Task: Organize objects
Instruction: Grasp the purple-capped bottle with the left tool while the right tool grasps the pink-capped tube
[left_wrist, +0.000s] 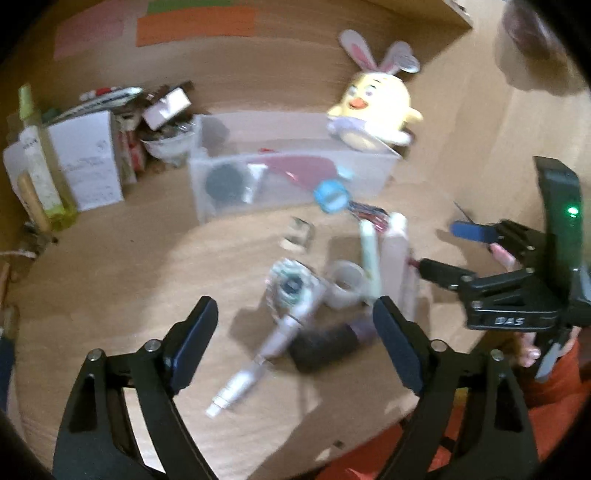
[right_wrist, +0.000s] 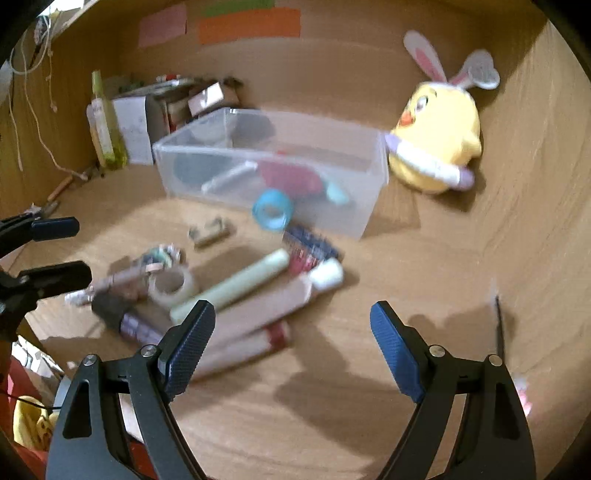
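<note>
On the wooden desk (right_wrist: 369, 406), a clear plastic bin (right_wrist: 269, 162) holds a few items, with a yellow plush chick (right_wrist: 439, 140) just beside its right end. In front of the bin lies a loose heap: a blue tape ring (right_wrist: 272, 210), a pale tape roll (right_wrist: 171, 288) and a pale green tube (right_wrist: 236, 284). The left gripper (left_wrist: 295, 332) and right gripper (right_wrist: 291, 332) both hover released over the heap, nothing between their fingers.

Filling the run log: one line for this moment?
left gripper: open, empty | right gripper: open, empty | clear bin: partly filled | clutter on desk
</note>
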